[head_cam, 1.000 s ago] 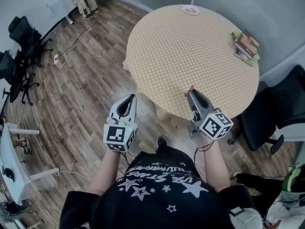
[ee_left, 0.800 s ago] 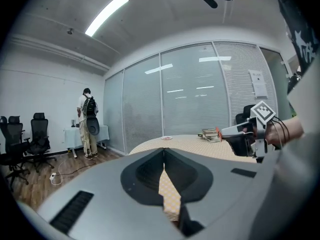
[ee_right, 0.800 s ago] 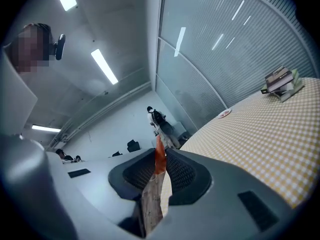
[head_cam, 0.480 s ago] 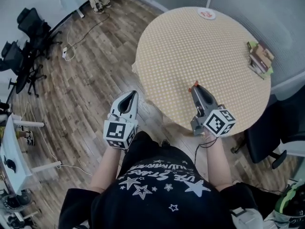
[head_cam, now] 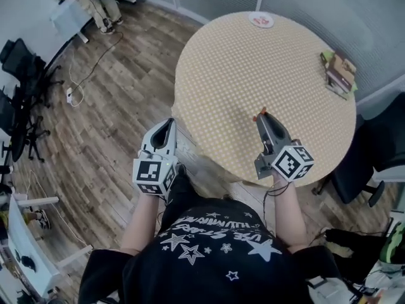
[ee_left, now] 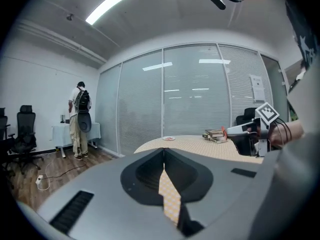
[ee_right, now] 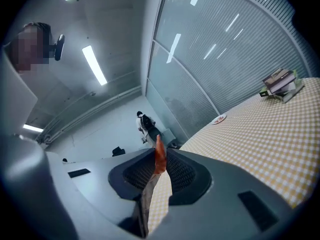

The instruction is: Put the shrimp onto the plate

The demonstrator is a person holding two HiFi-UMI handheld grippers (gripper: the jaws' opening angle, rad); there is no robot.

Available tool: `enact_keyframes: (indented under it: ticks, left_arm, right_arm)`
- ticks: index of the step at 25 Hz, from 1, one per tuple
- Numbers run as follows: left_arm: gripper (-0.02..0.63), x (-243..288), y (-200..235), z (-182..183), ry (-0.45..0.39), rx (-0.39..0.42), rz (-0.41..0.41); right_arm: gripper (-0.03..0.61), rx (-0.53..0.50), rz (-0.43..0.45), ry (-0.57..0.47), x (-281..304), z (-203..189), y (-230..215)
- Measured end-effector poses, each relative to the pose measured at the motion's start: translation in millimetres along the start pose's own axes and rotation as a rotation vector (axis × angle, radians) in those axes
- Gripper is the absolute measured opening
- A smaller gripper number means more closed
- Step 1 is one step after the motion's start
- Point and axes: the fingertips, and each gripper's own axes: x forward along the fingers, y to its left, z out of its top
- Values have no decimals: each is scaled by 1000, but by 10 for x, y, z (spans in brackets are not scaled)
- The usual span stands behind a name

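Well left of the round table [head_cam: 253, 75], black office chairs [head_cam: 25, 62] stand on the wooden floor [head_cam: 107, 113]. Just off the table's near-left edge, the left gripper [head_cam: 167, 122] hangs over that floor. Its jaws are pressed together along their tips with nothing between them, and its own view looks past them across the yellow checked cloth.

Over the table's near part, the right gripper [head_cam: 262, 116] points toward the far side. Its jaws are clamped on the shrimp [ee_right: 159, 156], a thin orange-red piece whose end pokes out past the fingertips. The shrimp is held above the cloth, not touching it, and is well apart from the plate [head_cam: 260, 19]. The plate is small and white and sits at the table's far edge, with a reddish patch on it that is too small to make out.

At the table's right edge lies a stack of books [head_cam: 340, 75]. Beyond that edge, on the floor, stands a black chair [head_cam: 373, 151].
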Motion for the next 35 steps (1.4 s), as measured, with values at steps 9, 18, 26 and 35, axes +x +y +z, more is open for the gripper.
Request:
enact_keyframes:
  ticks: [9, 18, 26, 35]
  left_arm:
    - [9, 615, 886, 197, -10, 36, -213]
    - [9, 935, 1683, 171, 5, 17, -296]
    - [9, 1317, 1770, 339, -5, 36, -337]
    - [9, 1914, 1398, 591, -14, 58, -449]
  right_arm:
    - [78, 6, -187, -92, 717, 5, 213]
    - [78, 15, -274, -107, 1519, -141, 436]
    - [78, -18, -320, -125, 1764, 10, 270]
    - [78, 57, -343, -198, 1838, 193, -294]
